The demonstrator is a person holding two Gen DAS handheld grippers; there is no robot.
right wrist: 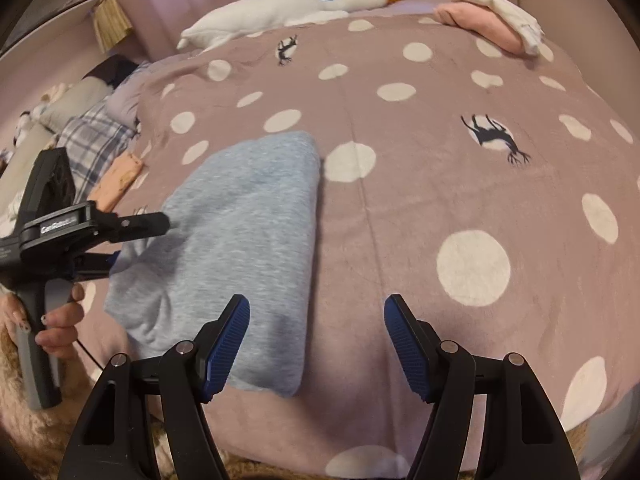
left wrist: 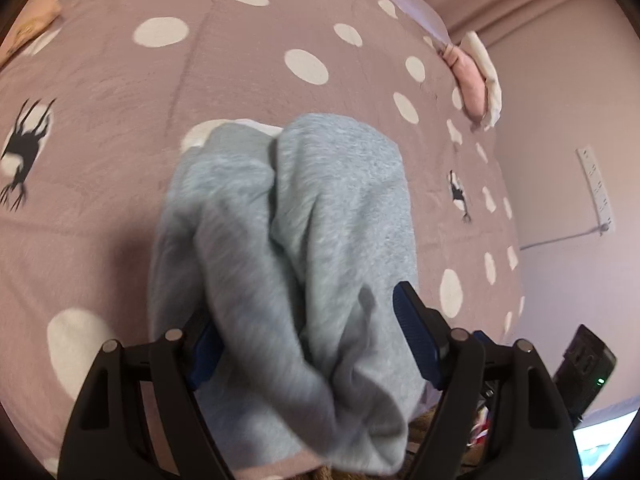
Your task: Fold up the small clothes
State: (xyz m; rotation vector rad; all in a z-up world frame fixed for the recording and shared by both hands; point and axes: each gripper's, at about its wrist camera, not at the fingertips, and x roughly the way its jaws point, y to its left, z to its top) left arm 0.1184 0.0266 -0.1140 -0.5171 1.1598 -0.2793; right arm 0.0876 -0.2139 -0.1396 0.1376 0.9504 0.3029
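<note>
Grey soft jersey garment (left wrist: 296,248) bunches between my left gripper (left wrist: 308,344) fingers near the mauve polka-dot blanket's (right wrist: 460,184) front edge; my right gripper (right wrist: 317,344) gapes wide, holding nothing.

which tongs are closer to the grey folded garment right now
Left. The left tongs have the soft grey folded garment bunched between their blue pads, at its left edge. The right tongs hang open just off its near right corner, not touching it.

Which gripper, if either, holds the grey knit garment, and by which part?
The left gripper has the grey knit garment bunched between its fingers at the near left edge, though a firm clamp cannot be confirmed. The right gripper is open, holding nothing.
</note>
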